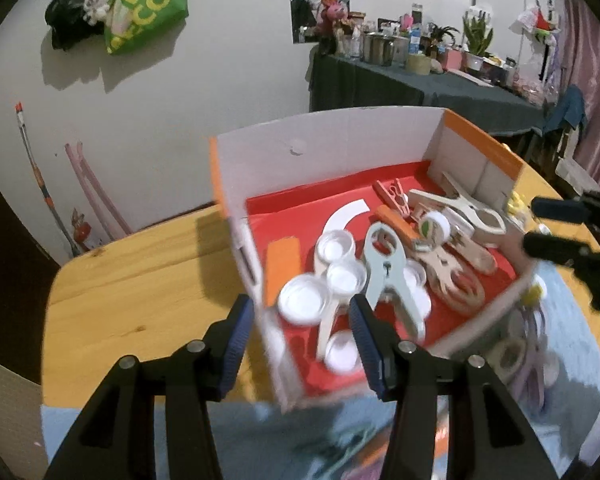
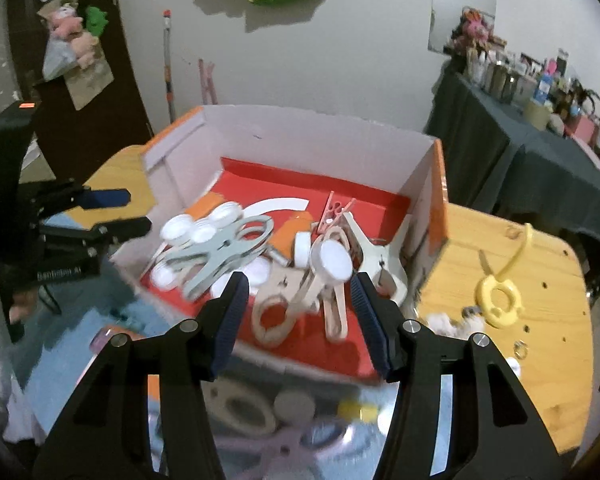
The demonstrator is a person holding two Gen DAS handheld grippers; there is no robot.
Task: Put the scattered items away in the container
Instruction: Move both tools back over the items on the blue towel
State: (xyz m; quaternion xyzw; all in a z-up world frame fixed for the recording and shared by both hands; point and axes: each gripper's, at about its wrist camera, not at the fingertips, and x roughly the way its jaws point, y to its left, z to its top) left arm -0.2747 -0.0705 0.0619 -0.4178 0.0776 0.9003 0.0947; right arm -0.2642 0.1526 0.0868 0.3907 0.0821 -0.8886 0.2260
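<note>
An orange-and-white cardboard box (image 1: 320, 140) with a red floor stands on the wooden table; it also shows in the right wrist view (image 2: 300, 136). Inside lie a grey-blue clip (image 1: 386, 268), beige clips (image 1: 456, 276), a pink clothespin (image 1: 394, 196) and several white bottle caps (image 1: 304, 300). My left gripper (image 1: 302, 344) is open and empty above the box's near left corner. My right gripper (image 2: 298, 316) is open and empty above the box's near edge, over the beige clips (image 2: 300, 300) and a white cap (image 2: 334, 260). More blurred clips and caps (image 2: 268, 412) lie on the blue cloth below.
A yellow ring-shaped clip (image 2: 500, 296) lies on the wooden table (image 2: 540, 320) right of the box, with small bits near it. Blurred clips (image 1: 528, 352) lie right of the box on the blue cloth (image 1: 572, 320). A cluttered dark side table (image 1: 420, 80) stands behind.
</note>
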